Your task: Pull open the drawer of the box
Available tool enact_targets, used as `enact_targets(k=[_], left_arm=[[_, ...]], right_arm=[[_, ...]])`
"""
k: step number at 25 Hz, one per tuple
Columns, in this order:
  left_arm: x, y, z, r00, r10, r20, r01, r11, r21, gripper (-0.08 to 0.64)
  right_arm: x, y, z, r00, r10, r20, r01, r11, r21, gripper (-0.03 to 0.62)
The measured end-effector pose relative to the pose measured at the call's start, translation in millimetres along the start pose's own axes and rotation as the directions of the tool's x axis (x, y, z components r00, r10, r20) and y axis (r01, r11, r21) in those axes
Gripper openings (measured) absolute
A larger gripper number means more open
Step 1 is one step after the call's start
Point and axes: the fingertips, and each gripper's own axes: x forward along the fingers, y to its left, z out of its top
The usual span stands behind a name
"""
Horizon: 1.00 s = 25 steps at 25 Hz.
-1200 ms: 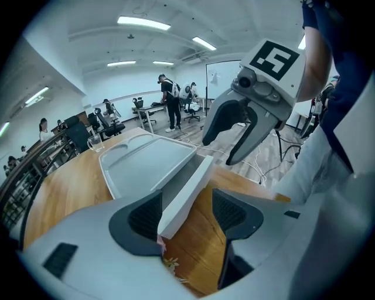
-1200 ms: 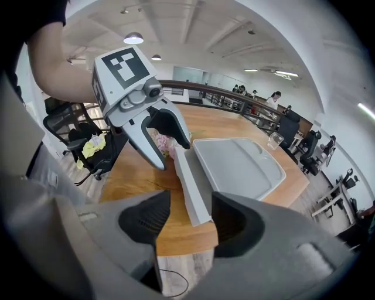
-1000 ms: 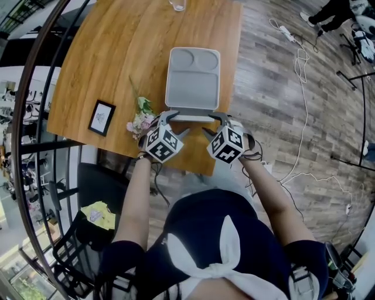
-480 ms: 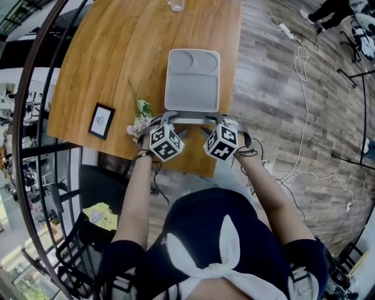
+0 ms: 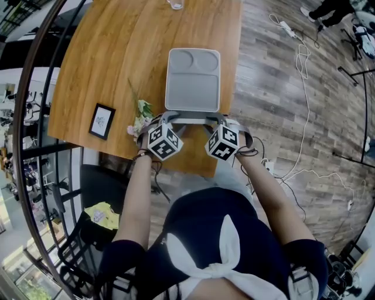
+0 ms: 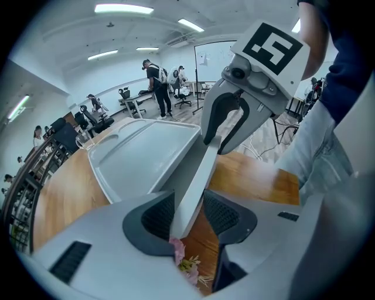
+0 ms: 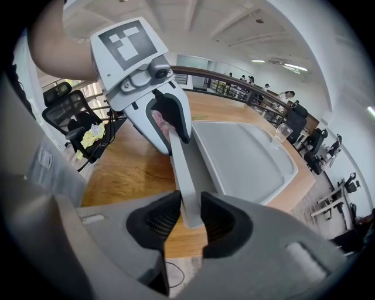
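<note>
Both left gripper [image 6: 188, 215] and right gripper [image 7: 188, 218] have just clamped their fingers on the drawer lip [image 5: 192, 120], so pull evenly and level, keeping the box [image 5: 193, 82] square.

Illumination is bright, cool and even. It comes from ceiling strip lamps [image 6: 123, 9], which show as white bars in both gripper views. The desk [image 5: 117, 53] is uniformly lit, and shadows on it are faint and soft-edged. Wide-angle distortion bows straight lines strongly toward the margins of every view, and the two gripper views end in black rounded corners. The left tongs [image 6: 188, 214] and right tongs [image 7: 186, 220], closest to the lens, render soft. The distant people [image 6: 155, 82] appear small and hazy.
</note>
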Motion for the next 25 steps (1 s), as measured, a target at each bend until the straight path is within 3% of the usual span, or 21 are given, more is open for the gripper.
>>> enact_targets(k=[25], left_arm=[[-5,-12,-3,1.0,-0.005,0.014,0.005,1.0,0.0,0.166]], right_arm=[[-5,12,-3,1.0,-0.002,0.004,0.002,1.0,0.001,0.103]])
